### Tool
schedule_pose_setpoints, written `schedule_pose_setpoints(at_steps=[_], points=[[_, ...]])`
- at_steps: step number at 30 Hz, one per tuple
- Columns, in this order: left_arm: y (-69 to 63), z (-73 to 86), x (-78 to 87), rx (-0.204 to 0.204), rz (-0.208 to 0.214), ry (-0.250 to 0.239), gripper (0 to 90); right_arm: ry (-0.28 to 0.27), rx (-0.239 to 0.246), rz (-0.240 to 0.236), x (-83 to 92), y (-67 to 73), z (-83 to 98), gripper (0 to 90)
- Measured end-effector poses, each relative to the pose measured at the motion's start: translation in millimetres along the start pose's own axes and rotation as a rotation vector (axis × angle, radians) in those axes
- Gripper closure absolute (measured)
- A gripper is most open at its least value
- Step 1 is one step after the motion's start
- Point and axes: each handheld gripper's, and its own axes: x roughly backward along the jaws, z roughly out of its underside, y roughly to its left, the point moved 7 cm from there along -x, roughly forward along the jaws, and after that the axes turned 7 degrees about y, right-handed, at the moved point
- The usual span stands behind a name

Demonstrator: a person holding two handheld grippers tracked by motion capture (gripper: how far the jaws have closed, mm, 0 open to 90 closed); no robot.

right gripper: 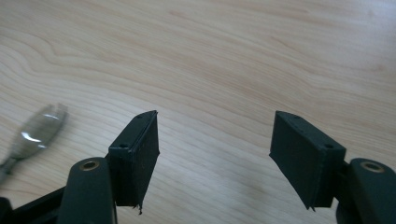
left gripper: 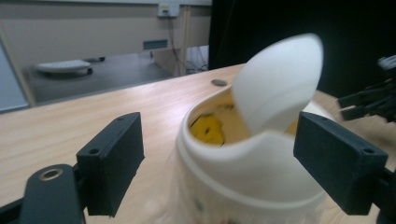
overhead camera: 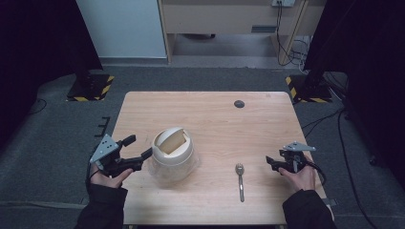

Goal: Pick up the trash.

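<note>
A cream-white container (overhead camera: 173, 152) with a clear lower body stands left of the table's middle. Its swing lid (left gripper: 280, 84) is tilted open, and something yellow (left gripper: 208, 128) lies inside. My left gripper (overhead camera: 140, 146) is at the container's left side and open; in the left gripper view its jaws (left gripper: 219, 168) stand wide on either side of the container without pressing on it. A metal spoon (overhead camera: 240, 179) lies on the wood near the front edge. Right of the spoon, my right gripper (overhead camera: 273, 162) is open over bare table, with nothing between its fingers (right gripper: 215, 158) and the spoon's bowl (right gripper: 39, 128) off to its left.
The wooden table (overhead camera: 215, 114) has a small dark round mark (overhead camera: 239, 103) near its far edge. Black stands on hazard-striped bases (overhead camera: 90, 87) (overhead camera: 305, 90) flank the far corners. Cables run over the grey floor at the right.
</note>
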Motion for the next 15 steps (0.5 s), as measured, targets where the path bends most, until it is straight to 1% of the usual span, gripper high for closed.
schedule_pose_setpoints(at_steps=[1,2,3,4,5,6,7,8,9,10,11,12,13,15], points=[[3.1,5.1,0.8,0.0,-0.013,0.01,15.1,-0.007,-0.002,-0.008,1.9,3.6,-1.0,33.0],[10.0,15.2,1.7,0.008,-0.045,0.03,15.0,-0.01,-0.005,-0.019,5.3,9.5,-2.7,32.8],[10.0,15.2,1.7,0.008,-0.045,0.03,14.9,-0.01,-0.005,-0.019,5.3,9.5,-2.7,32.8],[13.4,19.9,1.6,0.021,-0.057,0.034,14.9,-0.016,0.005,-0.025,9.4,15.0,-5.0,34.0],[16.3,24.2,0.9,0.031,-0.068,0.038,14.9,-0.016,0.005,-0.025,9.4,15.0,-5.0,34.0],[21.5,32.5,-1.0,0.043,-0.087,0.057,14.9,-0.034,-0.009,-0.031,12.4,21.6,-8.6,34.0],[23.5,35.9,-2.2,0.047,-0.095,0.064,14.9,-0.041,-0.02,-0.03,13.4,25.1,-10.5,33.2],[23.5,35.9,-2.2,0.047,-0.095,0.064,14.9,-0.041,-0.02,-0.03,13.4,25.1,-10.5,33.2],[26.8,41.4,-4.0,0.055,-0.111,0.077,14.9,-0.051,-0.022,-0.042,14.8,34.4,-14.0,33.3],[26.8,41.4,-4.0,0.055,-0.111,0.077,15.0,-0.051,-0.022,-0.042,14.8,34.4,-14.0,33.3],[28.3,43.6,-4.7,0.057,-0.118,0.081,15.0,-0.054,-0.017,-0.047,15.4,39.4,-15.4,33.6],[30.8,47.1,-5.6,0.069,-0.13,0.083,15.3,-0.06,-0.008,-0.061,16.1,50.1,-17.6,34.5],[30.8,47.1,-5.6,0.069,-0.13,0.083,15.4,-0.06,-0.008,-0.061,16.1,50.1,-17.6,34.5],[32.6,50.0,-6.3,0.073,-0.14,0.086,15.5,-0.059,0.002,-0.072,15.9,61.3,-18.2,35.1]])
